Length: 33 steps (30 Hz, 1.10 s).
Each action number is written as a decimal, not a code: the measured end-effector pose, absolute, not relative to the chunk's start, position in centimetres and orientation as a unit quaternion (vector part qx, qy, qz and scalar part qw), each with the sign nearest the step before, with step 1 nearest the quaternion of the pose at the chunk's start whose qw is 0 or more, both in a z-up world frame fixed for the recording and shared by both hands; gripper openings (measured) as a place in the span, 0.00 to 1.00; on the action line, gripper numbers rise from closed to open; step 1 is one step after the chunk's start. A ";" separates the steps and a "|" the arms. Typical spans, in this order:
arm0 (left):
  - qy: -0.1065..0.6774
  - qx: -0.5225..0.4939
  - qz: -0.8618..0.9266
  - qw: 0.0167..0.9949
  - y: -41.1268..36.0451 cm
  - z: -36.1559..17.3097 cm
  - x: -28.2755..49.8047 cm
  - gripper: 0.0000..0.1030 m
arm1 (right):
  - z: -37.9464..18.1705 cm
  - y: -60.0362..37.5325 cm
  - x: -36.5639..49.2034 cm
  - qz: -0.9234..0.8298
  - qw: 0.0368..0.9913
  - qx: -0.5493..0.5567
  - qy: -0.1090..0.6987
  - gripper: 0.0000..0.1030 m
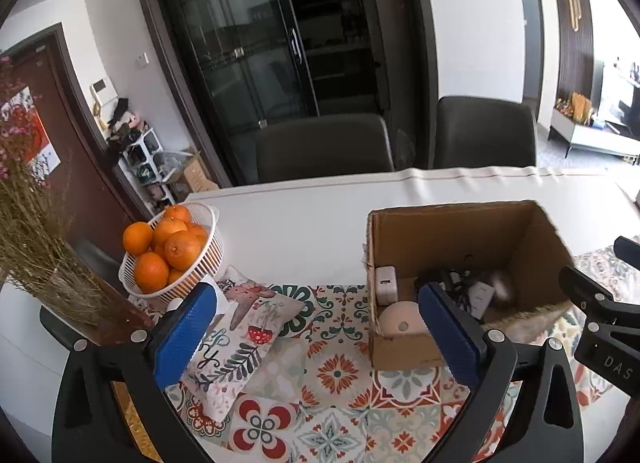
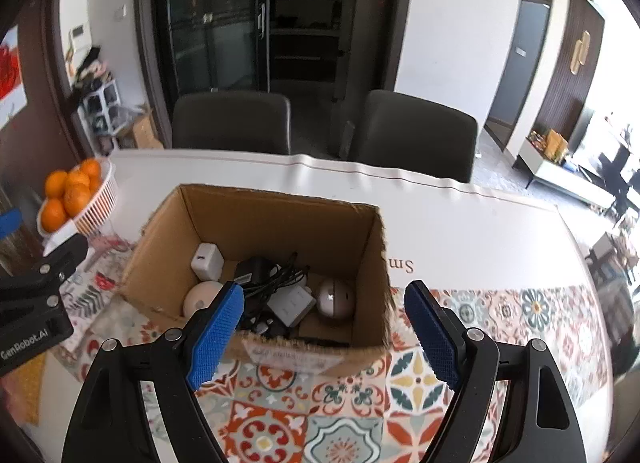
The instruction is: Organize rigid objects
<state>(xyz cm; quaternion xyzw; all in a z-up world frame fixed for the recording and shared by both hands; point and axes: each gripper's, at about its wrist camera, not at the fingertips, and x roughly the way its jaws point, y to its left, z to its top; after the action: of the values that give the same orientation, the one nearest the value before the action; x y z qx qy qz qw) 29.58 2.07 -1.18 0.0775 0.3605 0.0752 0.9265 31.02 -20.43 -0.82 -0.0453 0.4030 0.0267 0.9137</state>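
NOW: both my hand-held grippers, left (image 1: 316,335) and right (image 2: 324,327), are wide open, holding nothing | THINGS: chargers (image 2: 207,261) and ball (image 2: 335,299) lie inside the box (image 2: 280,207) | RISK: my right hand-held gripper hangs just above the box's near wall; dipping could bump and tip it.

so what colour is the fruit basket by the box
White, slatted basket holding oranges; clearest in the left wrist view.

place: home dining room | signs: dining table (image 2: 460,231), chairs (image 2: 232,123), orange basket (image 1: 176,251), glass cabinet (image 1: 248,43)
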 end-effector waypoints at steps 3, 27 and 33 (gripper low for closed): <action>0.342 0.079 0.072 0.934 1.7 0.0 27.6 1.00 | 0.2 -20.9 29.2 0.026 0.918 -0.030 0.394 0.80; 0.271 0.067 0.041 0.959 1.2 4.8 15.5 1.00 | 6.6 -22.2 15.8 0.015 0.951 -0.014 0.309 0.88; 0.265 0.055 0.031 0.962 1.1 5.4 13.9 1.00 | 7.0 -22.4 14.3 0.021 0.952 -0.011 0.305 0.88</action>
<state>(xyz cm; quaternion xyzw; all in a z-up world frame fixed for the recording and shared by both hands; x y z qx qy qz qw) 13.87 1.10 5.43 0.0546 0.2653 0.0312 0.9621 14.26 -22.44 6.96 -0.0113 0.3049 0.0209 0.9521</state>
